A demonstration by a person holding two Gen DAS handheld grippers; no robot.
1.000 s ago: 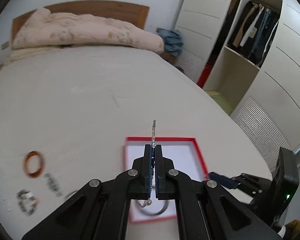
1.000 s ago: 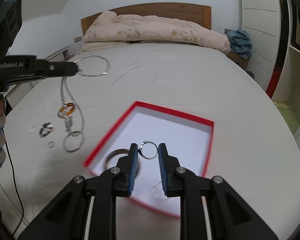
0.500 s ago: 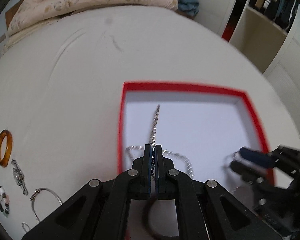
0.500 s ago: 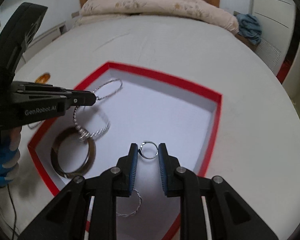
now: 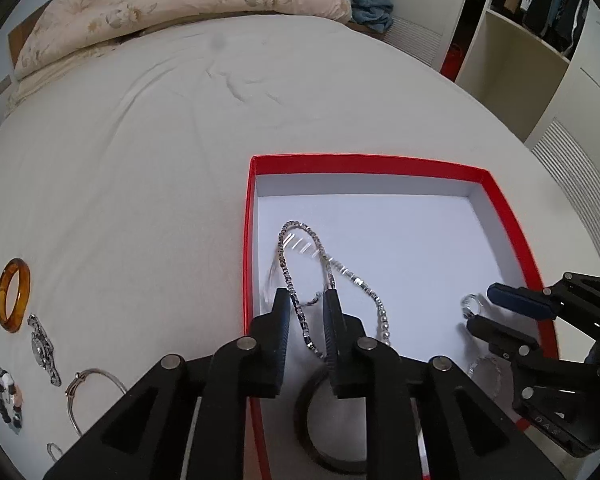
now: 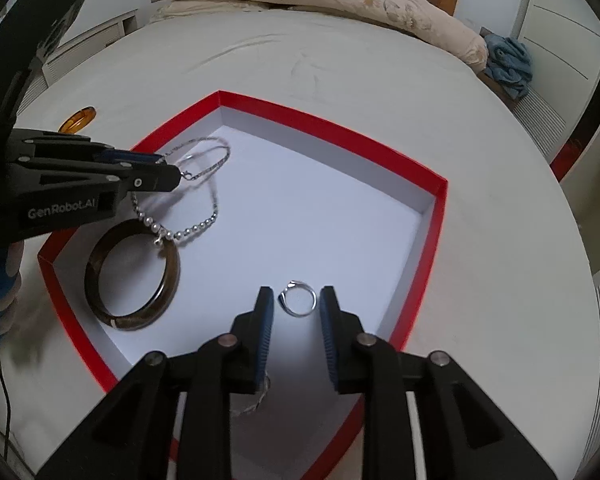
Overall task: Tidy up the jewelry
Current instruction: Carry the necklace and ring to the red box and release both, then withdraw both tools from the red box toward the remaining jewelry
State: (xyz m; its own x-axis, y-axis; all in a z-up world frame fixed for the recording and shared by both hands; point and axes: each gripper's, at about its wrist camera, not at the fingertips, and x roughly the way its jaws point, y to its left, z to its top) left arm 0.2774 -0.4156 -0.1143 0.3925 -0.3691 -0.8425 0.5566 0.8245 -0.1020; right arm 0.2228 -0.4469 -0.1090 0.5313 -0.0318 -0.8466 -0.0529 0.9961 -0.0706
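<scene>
- The silver chain (image 5: 300, 264) lies looped on the white floor of the red-rimmed box (image 5: 247, 240), its beaded end draped over the dark brown bangle (image 6: 134, 270) in the box's near-left corner.
- The left gripper (image 5: 306, 300) has just been opening its jaws; they stand narrowly apart with a strand of the chain running between them, and the pads do not seem to press on it.
- The small silver ring (image 6: 298, 299) lies on the box floor near the right side, between the fingers of the right gripper (image 6: 296, 300).
- The right gripper's jaws have just been opening too, and a gap shows on both sides of the ring.
- A thin twisted silver band (image 5: 485, 372) lies in the box just beside the right gripper.
- The box sits on the bed (image 5: 140, 140), covered with a white sheet.
- Left of the box, on the sheet, lie an amber bangle (image 5: 14, 295), a silver watch (image 5: 43, 350), a bead bracelet (image 5: 7, 400) and a thin silver bangle (image 5: 94, 384).
- A folded quilt (image 5: 172, 4) lies at the head of the bed.
</scene>
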